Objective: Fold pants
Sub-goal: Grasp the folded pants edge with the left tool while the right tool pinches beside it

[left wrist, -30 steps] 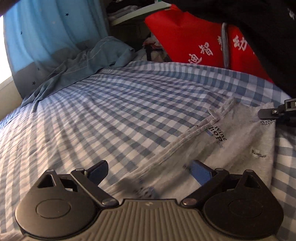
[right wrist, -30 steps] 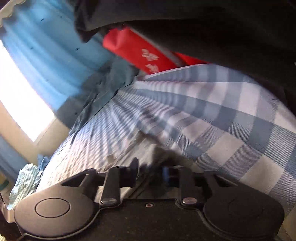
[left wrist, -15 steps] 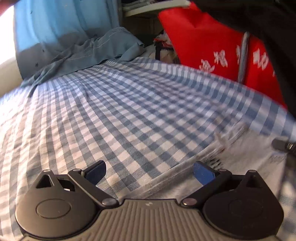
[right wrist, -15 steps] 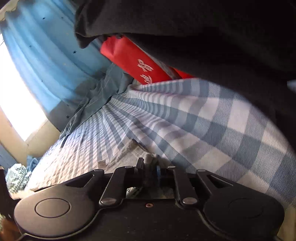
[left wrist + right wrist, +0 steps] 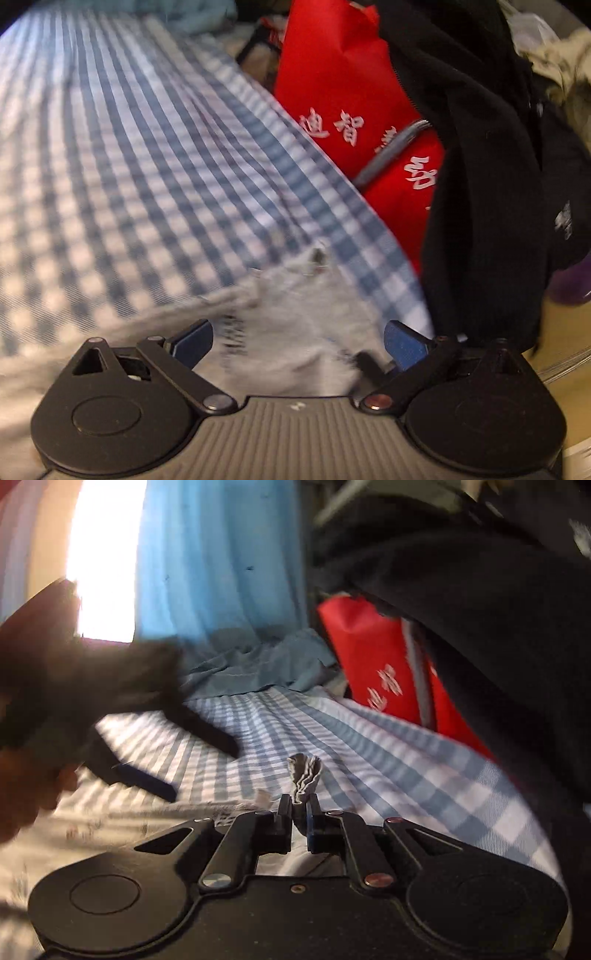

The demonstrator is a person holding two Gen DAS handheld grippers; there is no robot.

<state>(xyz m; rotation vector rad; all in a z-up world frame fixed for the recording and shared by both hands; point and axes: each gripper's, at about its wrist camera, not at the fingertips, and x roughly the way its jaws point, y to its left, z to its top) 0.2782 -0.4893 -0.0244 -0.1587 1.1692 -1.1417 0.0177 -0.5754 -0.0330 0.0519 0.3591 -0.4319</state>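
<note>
The grey pants (image 5: 288,321) lie on the blue-and-white checked bed sheet (image 5: 129,166), blurred by motion. My left gripper (image 5: 298,341) is open, its blue fingertips (image 5: 194,339) spread wide just above the pants' cloth. My right gripper (image 5: 298,808) is shut on a bunched edge of the pants (image 5: 304,775), which sticks up between the fingers. The left gripper also shows in the right wrist view (image 5: 177,753), open, at the left over the pants (image 5: 129,823).
A red bag with white characters (image 5: 343,110) and dark hanging clothing (image 5: 480,184) stand at the bed's right edge. A blue curtain (image 5: 221,561) and a rumpled blue cloth (image 5: 258,668) lie at the far end by a bright window.
My right gripper has lifted and turned, still pinching the pants' edge. My left gripper has swung right towards the bed's edge and stays open.
</note>
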